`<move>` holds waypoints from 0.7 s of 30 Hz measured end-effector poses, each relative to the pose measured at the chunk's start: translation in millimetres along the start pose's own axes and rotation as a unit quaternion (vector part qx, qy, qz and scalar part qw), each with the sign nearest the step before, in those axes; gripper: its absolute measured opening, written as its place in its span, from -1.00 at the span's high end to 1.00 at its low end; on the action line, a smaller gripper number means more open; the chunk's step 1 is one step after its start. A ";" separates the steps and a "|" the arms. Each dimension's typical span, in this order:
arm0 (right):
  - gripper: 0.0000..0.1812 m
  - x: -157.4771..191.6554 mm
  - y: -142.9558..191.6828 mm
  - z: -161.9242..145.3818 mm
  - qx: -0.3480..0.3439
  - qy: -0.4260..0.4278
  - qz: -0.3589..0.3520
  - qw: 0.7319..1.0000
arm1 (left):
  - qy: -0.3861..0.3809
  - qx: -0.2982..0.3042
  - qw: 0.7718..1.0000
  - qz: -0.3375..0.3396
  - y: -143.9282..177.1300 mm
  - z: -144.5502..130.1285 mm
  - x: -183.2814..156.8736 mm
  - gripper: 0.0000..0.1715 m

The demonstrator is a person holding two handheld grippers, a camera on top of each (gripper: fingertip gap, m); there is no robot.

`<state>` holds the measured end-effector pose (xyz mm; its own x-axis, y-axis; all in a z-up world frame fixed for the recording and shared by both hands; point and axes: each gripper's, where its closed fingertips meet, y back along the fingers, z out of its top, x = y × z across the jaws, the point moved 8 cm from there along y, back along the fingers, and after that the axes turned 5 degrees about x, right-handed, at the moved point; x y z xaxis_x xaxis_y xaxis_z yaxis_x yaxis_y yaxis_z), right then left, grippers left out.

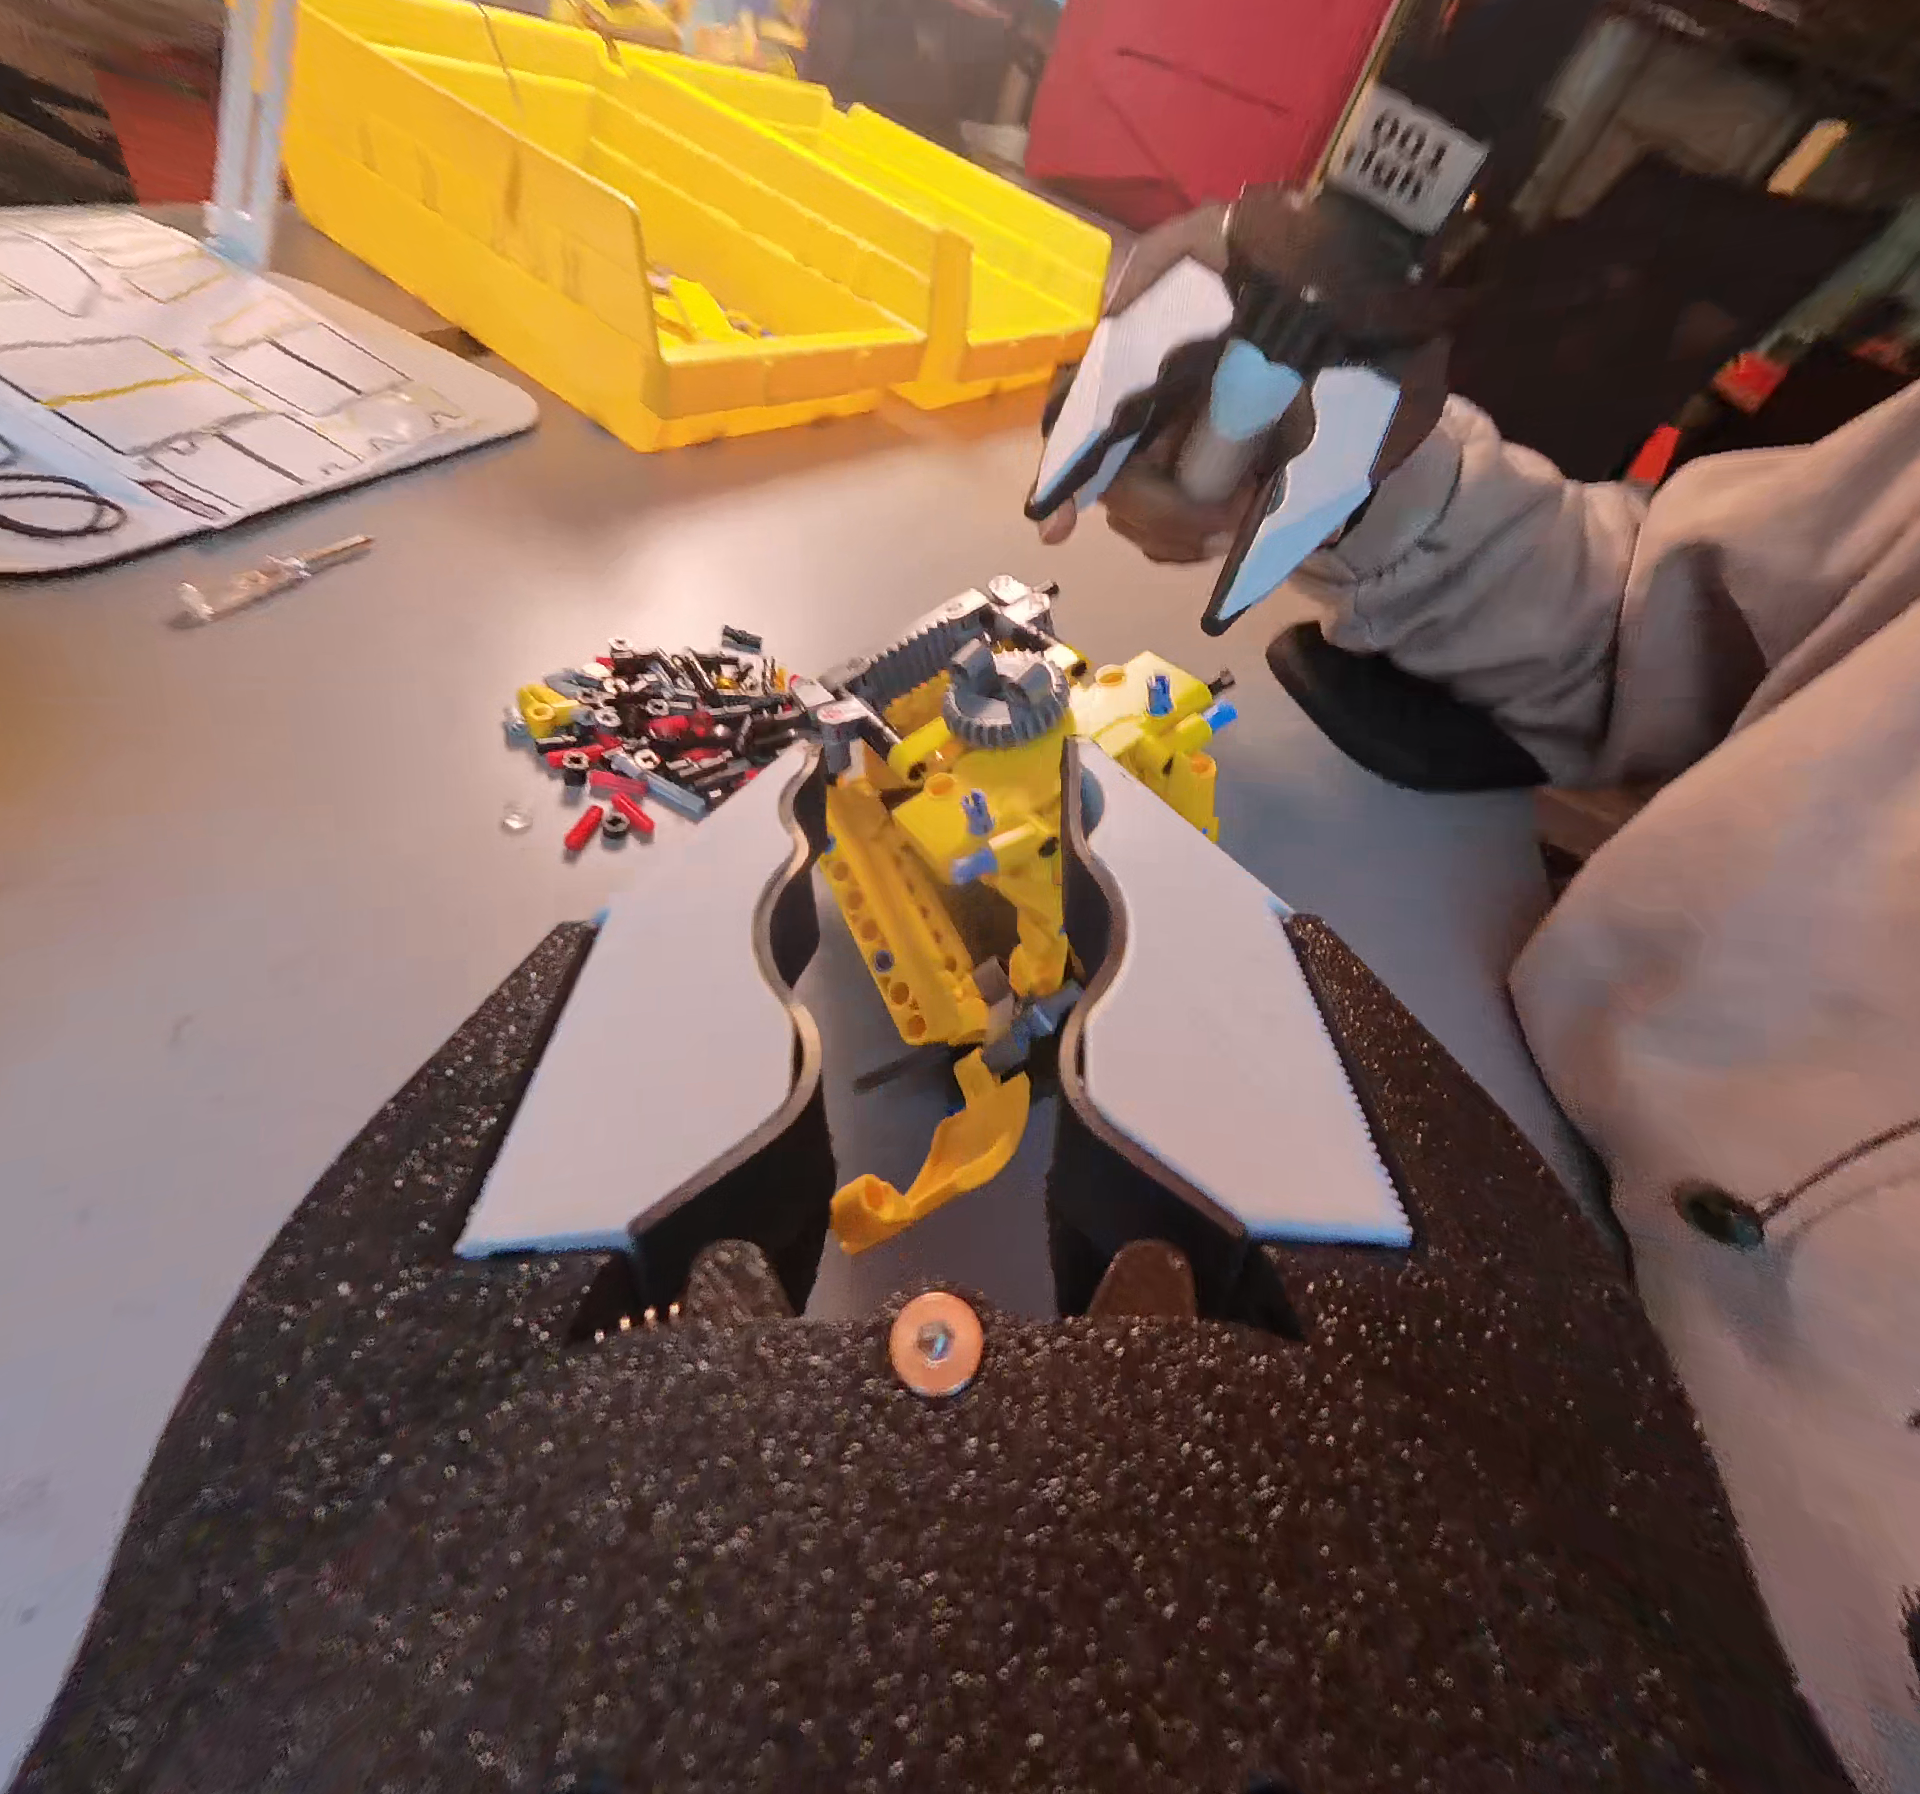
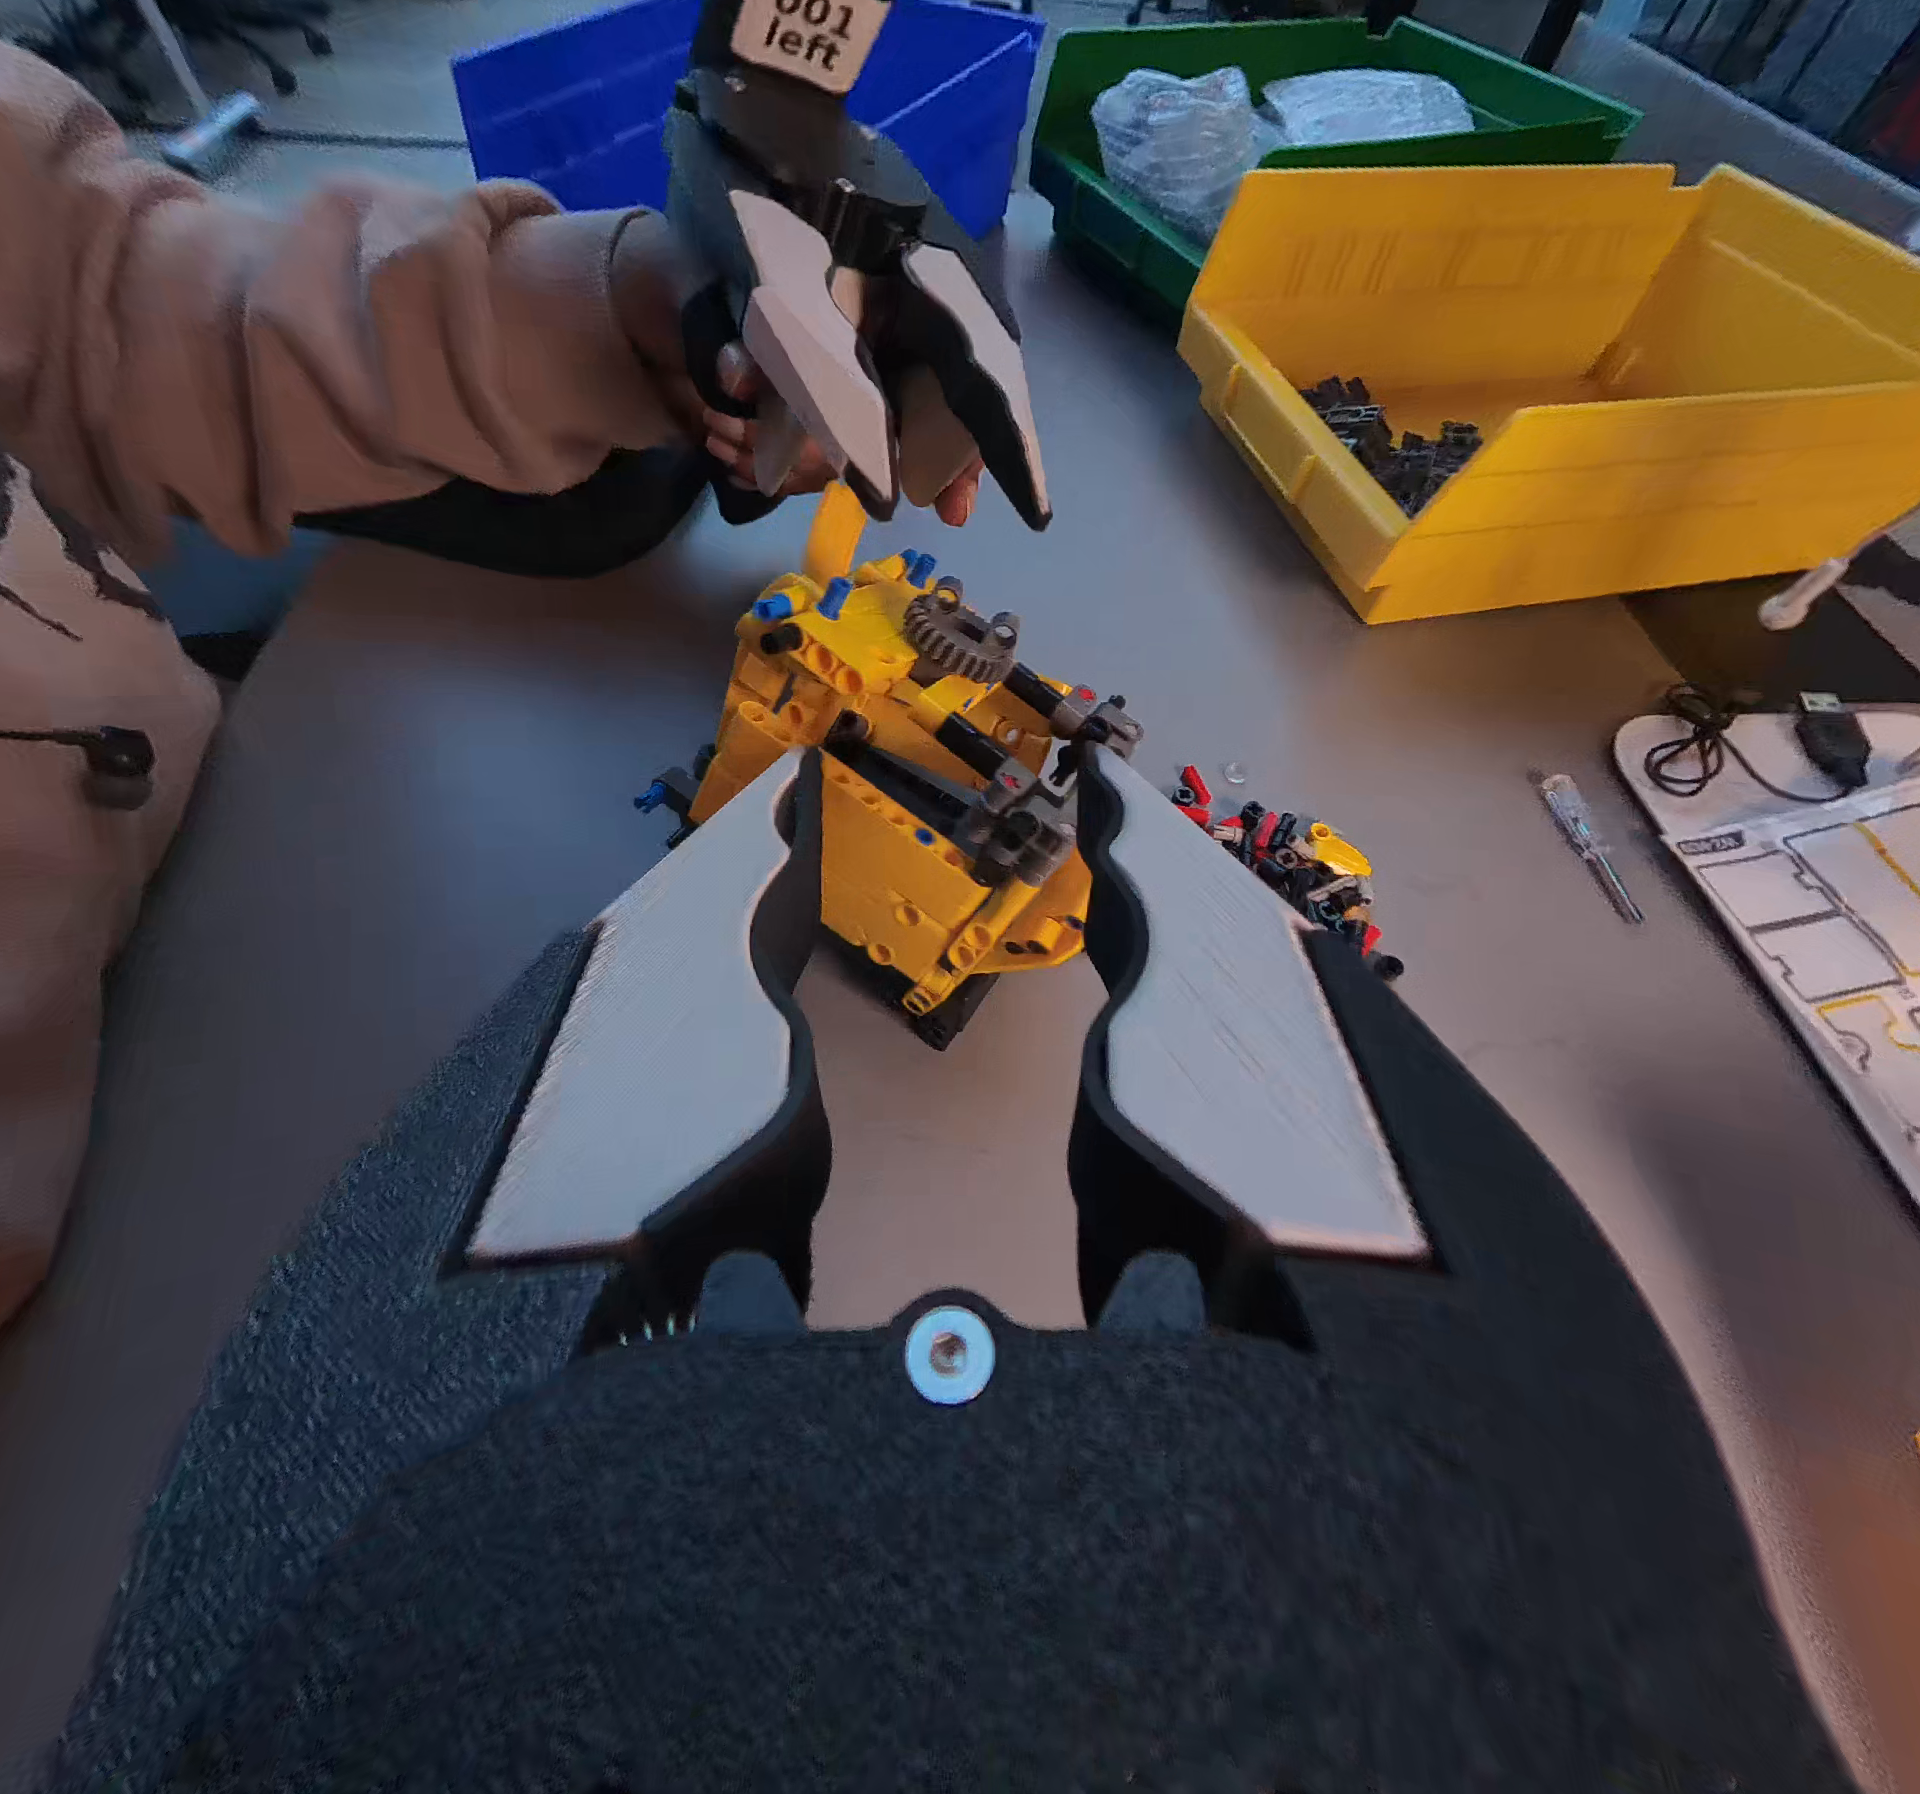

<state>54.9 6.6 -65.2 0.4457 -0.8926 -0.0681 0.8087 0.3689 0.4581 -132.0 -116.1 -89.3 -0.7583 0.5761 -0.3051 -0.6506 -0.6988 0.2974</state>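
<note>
Left wrist view looks down on a grey table, where the left gripper has its fingers apart on either side of a yellow brick model. The fingertips flank the model's body; whether they touch it I cannot tell. A grey gear sits on top of the model, and a loose yellow curved piece lies on the table between the fingers, nearer the camera. Just left of the model lies a pile of small parts, black, red and yellow. Beyond it stand a yellow bin and a printed sheet.

The right gripper hangs above and behind the model, fingers spread and nothing between them, held by a hand in a beige sleeve.

Right wrist view shows that gripper's fingers open around the model's near end without a clear grip. The left gripper hovers above the model's far side there, a screwdriver lies right of the pile, and blue and green bins stand behind.
</note>
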 end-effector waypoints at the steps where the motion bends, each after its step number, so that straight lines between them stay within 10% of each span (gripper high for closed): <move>1: 0.47 6.6 -3.0 3.1 0.010 0.018 -0.003 1.000 | -0.010 0.020 1.000 -0.003 -1.8 -3.2 -1.4 0.48; 14: 0.76 43.1 -25.8 13.9 0.067 0.093 -0.028 0.993 | -0.118 0.154 0.977 -0.093 -10.0 -28.7 -40.5 0.93; 17: 0.77 48.6 -6.0 6.4 0.073 0.106 0.036 0.991 | -0.136 0.154 0.957 -0.202 -6.4 -31.7 -66.5 0.74; 21: 0.77 49.9 24.4 -8.7 0.061 0.086 0.088 0.991 | -0.114 0.142 0.967 -0.178 -4.0 -28.3 -57.5 0.69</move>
<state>100.2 -26.7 -65.1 0.6435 -0.7557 -0.1221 0.6645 0.4723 0.5791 -84.7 -158.4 -98.5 -0.4524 0.8601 -0.2357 -0.8329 -0.3131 0.4563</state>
